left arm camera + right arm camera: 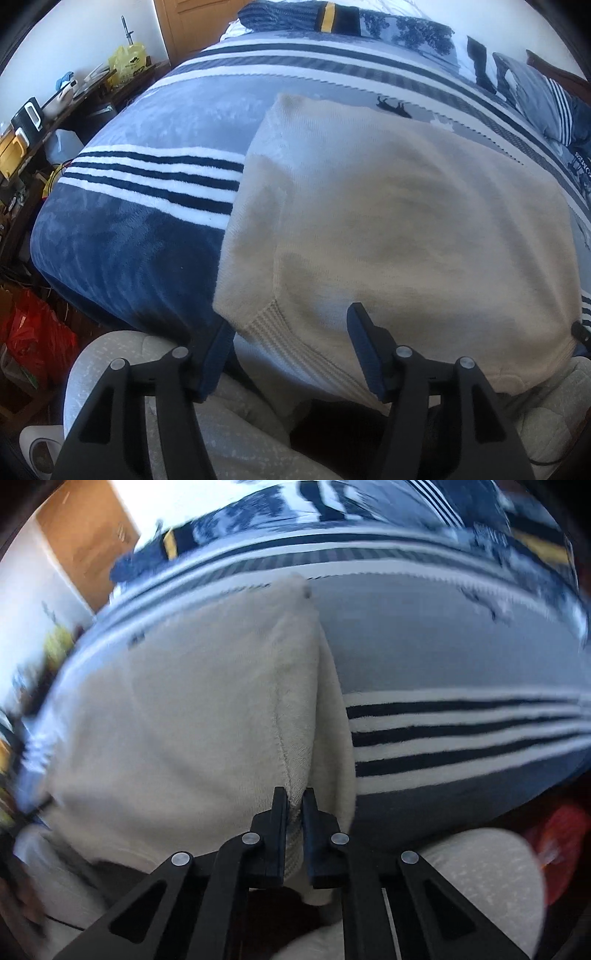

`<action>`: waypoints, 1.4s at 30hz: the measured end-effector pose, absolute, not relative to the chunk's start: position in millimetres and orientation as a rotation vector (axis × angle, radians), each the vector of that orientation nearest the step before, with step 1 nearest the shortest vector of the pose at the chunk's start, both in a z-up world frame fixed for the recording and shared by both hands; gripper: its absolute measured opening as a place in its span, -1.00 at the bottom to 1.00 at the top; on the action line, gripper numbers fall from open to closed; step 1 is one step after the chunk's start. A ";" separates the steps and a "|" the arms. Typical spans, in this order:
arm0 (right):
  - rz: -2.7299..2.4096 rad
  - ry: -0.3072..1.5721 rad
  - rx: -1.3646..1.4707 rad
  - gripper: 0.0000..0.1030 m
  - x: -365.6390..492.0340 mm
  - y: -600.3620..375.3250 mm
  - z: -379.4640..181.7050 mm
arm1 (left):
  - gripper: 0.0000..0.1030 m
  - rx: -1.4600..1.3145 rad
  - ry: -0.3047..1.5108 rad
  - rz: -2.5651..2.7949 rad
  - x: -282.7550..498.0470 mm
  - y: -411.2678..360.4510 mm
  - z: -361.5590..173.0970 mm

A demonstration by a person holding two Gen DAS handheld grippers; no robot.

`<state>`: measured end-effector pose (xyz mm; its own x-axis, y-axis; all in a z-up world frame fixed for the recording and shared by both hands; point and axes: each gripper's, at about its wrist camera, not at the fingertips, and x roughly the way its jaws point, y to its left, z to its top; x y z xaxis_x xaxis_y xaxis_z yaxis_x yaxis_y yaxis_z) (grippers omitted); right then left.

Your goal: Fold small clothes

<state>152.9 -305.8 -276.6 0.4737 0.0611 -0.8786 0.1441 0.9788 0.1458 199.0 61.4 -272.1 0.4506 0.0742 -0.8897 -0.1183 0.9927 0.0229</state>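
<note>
I see one blue-and-white striped blanket (155,177) with one cream sweater (388,221) lying flat on it, its ribbed hem toward me. My right gripper (294,805) pinches the sweater's near edge (view blurred), while my left gripper (288,325) hovers spread wide, holding nothing.

Bright daylight, fisheye-bent dark edges, left view sharp, right view motion-blurred
</note>
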 end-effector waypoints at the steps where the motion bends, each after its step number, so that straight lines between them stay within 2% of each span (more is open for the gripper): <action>1: -0.056 1.092 0.180 -0.85 154.5 -301.0 -280.6 | 0.18 -0.042 1.099 0.120 199.5 60.7 -272.5; 13: -0.147 1.061 0.049 -0.83 147.9 -289.9 -277.6 | 0.18 -0.024 1.088 0.120 196.6 57.4 -271.1; 18: -0.099 1.045 0.128 -0.81 144.2 -298.6 -272.2 | 0.18 -0.028 1.068 0.099 193.7 55.6 -264.3; 20: -0.027 1.010 0.192 -0.50 140.5 -302.4 -261.2 | 0.22 -0.062 1.048 0.074 192.5 58.1 -255.6; 22: 0.016 0.960 0.224 0.54 136.5 -304.1 -245.5 | 0.47 -0.125 1.034 0.042 194.7 62.5 -244.5; 24: 0.013 0.902 0.225 0.71 135.3 -305.0 -228.6 | 0.71 -0.167 1.010 0.031 200.2 68.7 -233.4; 31: 0.049 0.897 0.317 0.71 182.2 -338.8 -197.3 | 0.74 -0.266 0.932 0.118 247.1 118.2 -191.1; 33: 0.054 0.904 0.352 0.71 200.7 -349.5 -193.2 | 0.76 -0.277 0.959 0.129 267.1 127.9 -188.2; 37: 0.049 0.931 0.386 0.71 247.2 -368.1 -196.0 | 0.76 -0.269 0.989 0.118 314.5 136.8 -198.2; 42: 0.068 1.018 0.453 0.71 309.5 -386.4 -226.8 | 0.76 -0.295 1.104 0.077 374.3 132.3 -237.7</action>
<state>309.5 -386.4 -226.8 0.5316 0.2627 -0.8052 0.1528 0.9053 0.3963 374.3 132.3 -237.7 0.4518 -0.0841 -0.8881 -0.2071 0.9585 -0.1961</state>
